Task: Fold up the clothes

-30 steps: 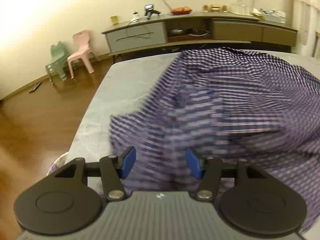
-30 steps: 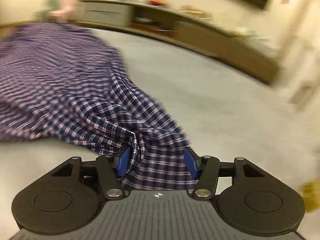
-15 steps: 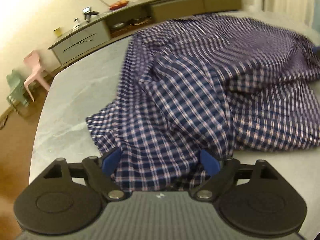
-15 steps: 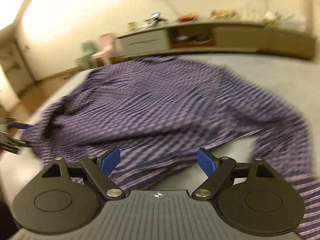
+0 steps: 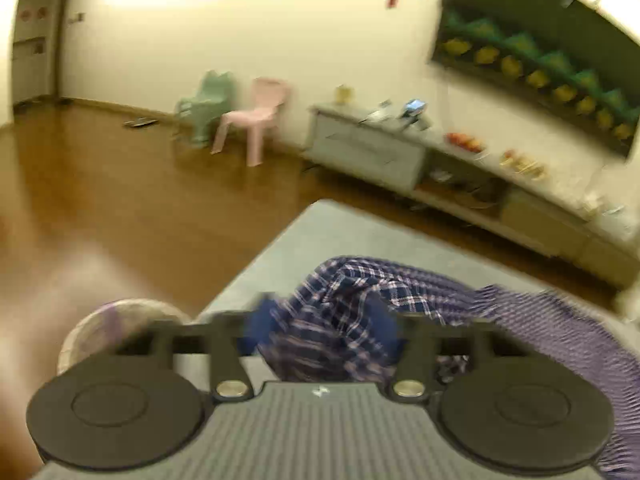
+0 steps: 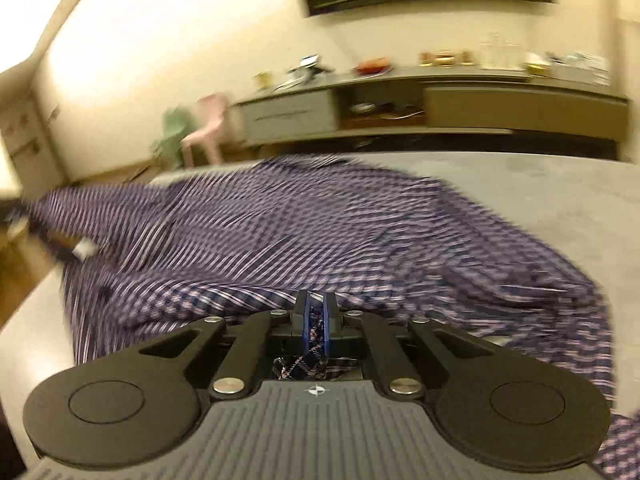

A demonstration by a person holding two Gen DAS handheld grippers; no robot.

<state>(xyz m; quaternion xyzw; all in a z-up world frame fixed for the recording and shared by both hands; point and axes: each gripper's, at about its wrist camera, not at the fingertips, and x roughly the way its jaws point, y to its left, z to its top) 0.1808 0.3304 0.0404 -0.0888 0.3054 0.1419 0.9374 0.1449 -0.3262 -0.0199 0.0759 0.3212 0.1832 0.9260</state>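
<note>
A blue and white checked shirt [image 6: 280,216] lies spread and rumpled over the grey table [image 6: 560,192]. My right gripper [image 6: 316,308] is shut on the shirt's near edge, and a strip of the cloth shows between its blue pads. In the left wrist view a bunched part of the shirt [image 5: 352,292] sits at the table's [image 5: 332,228] left corner. My left gripper [image 5: 320,328] is open, with its blurred blue pads on either side of that bunch. Both views are motion-blurred.
A round woven basket [image 5: 116,320] stands on the wooden floor beside the table's left edge. A pink chair [image 5: 260,112] and a green chair [image 5: 208,108] stand by the far wall. A long low cabinet [image 6: 440,104] with small items runs behind the table.
My right gripper has gone from wide open to shut on the shirt's edge. My left gripper has swung left toward the table corner, and its jaws have narrowed around a bunch of cloth.
</note>
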